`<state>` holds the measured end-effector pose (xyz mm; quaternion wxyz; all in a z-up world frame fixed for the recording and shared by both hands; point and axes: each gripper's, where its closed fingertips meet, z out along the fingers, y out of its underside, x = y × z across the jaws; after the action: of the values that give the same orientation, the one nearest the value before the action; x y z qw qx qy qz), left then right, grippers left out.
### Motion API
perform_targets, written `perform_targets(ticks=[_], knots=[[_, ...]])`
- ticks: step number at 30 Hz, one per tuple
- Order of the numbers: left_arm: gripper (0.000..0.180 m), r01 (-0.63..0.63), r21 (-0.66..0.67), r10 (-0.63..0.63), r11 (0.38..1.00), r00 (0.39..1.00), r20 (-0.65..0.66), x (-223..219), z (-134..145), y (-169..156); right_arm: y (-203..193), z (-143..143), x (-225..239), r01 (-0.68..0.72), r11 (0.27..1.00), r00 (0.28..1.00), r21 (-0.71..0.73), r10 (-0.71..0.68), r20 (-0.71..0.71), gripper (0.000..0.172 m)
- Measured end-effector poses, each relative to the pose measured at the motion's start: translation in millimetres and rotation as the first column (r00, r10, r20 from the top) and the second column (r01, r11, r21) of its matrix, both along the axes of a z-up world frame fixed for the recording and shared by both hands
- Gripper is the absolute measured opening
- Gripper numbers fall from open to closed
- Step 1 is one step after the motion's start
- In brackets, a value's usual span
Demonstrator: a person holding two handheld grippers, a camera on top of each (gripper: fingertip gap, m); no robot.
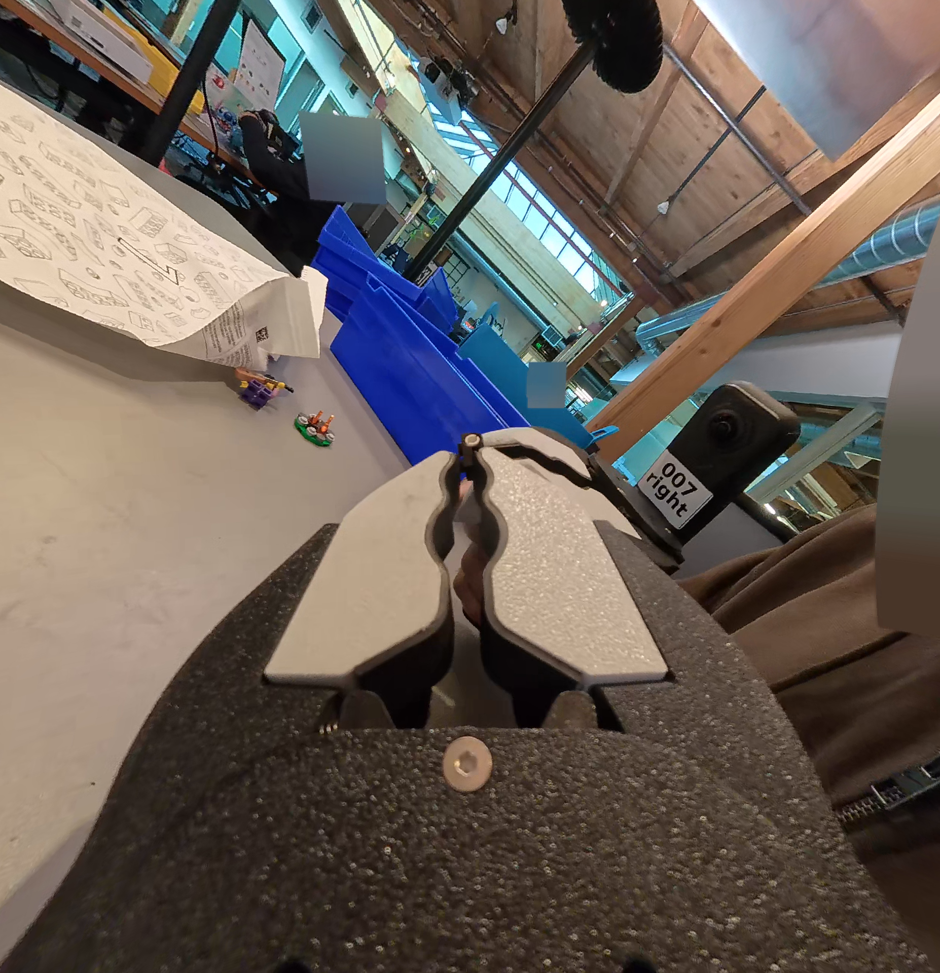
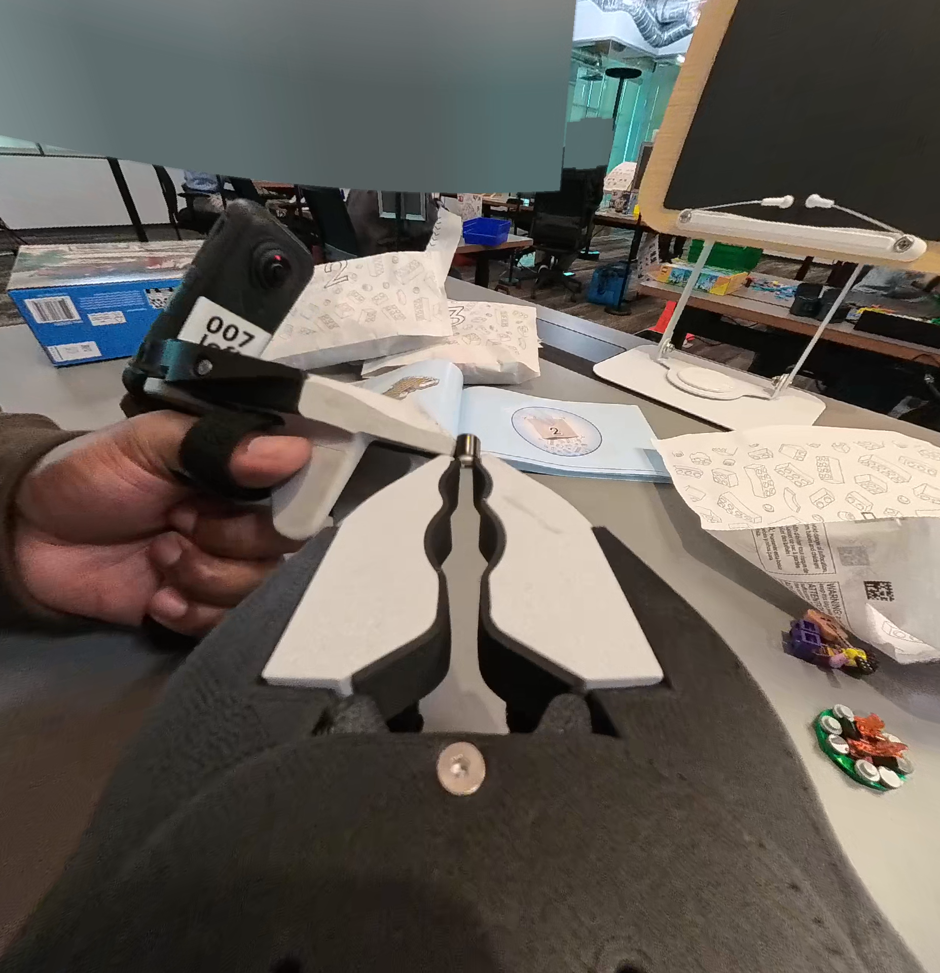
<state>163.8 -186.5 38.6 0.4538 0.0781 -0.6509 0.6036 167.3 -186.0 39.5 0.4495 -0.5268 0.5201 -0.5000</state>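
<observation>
My left gripper point(image 1: 465, 464) is shut on a small black peg-like piece point(image 1: 470, 446) with a pale round end, held above the grey table point(image 1: 115, 526). My right gripper point(image 2: 465, 466) is shut on the same small dark piece point(image 2: 465, 447). The two grippers meet tip to tip at the piece. The right gripper's grey fingers point(image 1: 541, 453) show just behind it in the left wrist view. The left gripper's fingers point(image 2: 383, 421), held by a hand point(image 2: 115, 526), come in from the left in the right wrist view.
A green round plate with grey studs and orange pieces point(image 2: 862, 747) and a small purple build point(image 2: 826, 645) lie on the table by a printed paper bag point(image 2: 826, 474). An open booklet point(image 2: 552, 432), a white stand point(image 2: 710, 379), a blue box point(image 2: 88, 316) and blue bins point(image 1: 404, 358) stand farther off. Less than 4 cm separates the two grippers' tips.
</observation>
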Motion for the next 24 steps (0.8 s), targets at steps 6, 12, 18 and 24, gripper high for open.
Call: perform_targets(ticks=[6, 12, 18, 24], knots=[[0.004, 0.024, 0.004, -0.023, 1.0, 0.999, -0.024, -0.6, 0.3, 0.3, -0.3, 0.2, -0.3, 0.006, 0.999, 1.0, -0.035, -0.006, 0.002, 0.004], [0.004, 0.019, 0.007, -0.019, 1.0, 1.0, -0.007, 0.5, 0.4, 0.2, -0.6, -0.8, -0.4, 0.007, 0.999, 1.0, -0.053, -0.007, -0.004, 0.003], [0.004, 0.007, -0.005, -0.007, 1.0, 1.0, -0.004, 4.9, 4.5, 0.6, 0.4, -5.4, 0.2, 0.001, 0.997, 1.0, -0.074, -0.003, -0.025, 0.0], [0.004, 0.014, -0.009, -0.014, 1.0, 1.0, -0.011, 3.8, 4.6, 1.0, 0.8, 1.6, -1.6, -0.006, 0.999, 1.0, -0.038, 0.007, 0.021, 0.005]])
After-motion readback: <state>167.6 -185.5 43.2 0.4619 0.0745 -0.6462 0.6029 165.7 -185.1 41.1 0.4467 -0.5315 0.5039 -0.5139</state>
